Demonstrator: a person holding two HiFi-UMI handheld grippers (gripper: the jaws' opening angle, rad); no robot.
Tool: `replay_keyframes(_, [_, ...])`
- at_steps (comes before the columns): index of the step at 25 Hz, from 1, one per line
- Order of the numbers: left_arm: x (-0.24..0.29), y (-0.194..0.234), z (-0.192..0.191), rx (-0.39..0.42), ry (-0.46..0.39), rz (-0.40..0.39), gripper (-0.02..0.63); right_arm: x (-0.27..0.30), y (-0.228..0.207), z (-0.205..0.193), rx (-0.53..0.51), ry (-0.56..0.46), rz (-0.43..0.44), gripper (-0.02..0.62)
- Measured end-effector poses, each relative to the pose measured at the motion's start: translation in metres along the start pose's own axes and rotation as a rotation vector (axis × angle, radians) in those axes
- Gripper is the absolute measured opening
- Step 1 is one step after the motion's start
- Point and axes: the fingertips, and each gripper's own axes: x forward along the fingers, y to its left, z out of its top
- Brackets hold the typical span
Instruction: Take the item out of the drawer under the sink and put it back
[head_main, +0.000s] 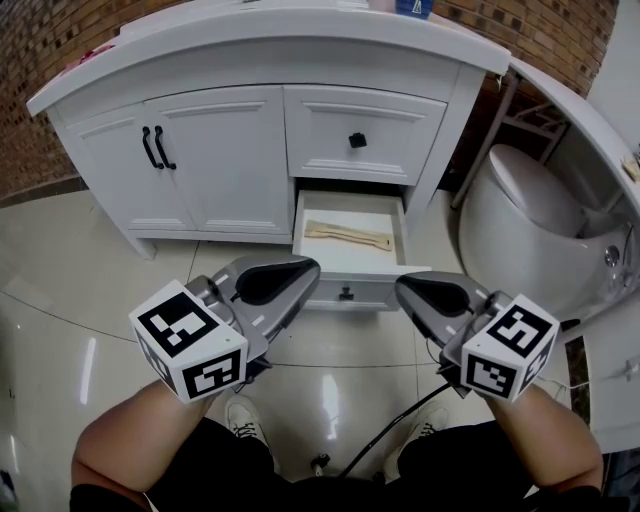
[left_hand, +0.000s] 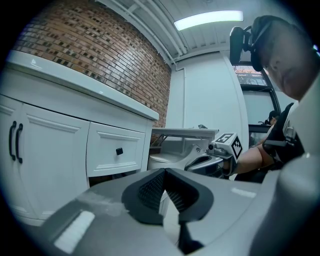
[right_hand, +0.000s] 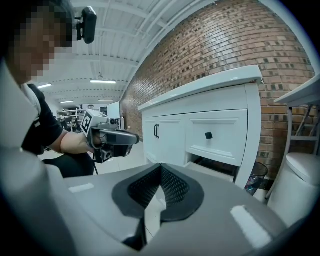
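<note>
Head view, from the left: the white vanity cabinet (head_main: 220, 165) has its two black-handled doors closed, and the left gripper (head_main: 303, 268) hovers low in front of it, jaws pressed together on nothing. Just past its tip, the lower drawer (head_main: 370, 283) stands pulled out beneath a closed upper drawer (head_main: 355, 135), and a pale wooden utensil (head_main: 348, 237) lies flat on the drawer's floor, touched by neither gripper. The right gripper (head_main: 405, 288) hangs near the drawer's front right corner, likewise clenched and empty, with a white toilet (head_main: 520, 205) further right.
</note>
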Motion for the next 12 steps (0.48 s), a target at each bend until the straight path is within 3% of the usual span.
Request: replay_keyframes(12, [0.0006,0.0005,0.0002,0.000,0.002,-0.001,0.006,0.0018,0.0088,-0.0026,-0.011,0.030,0.009,0.006])
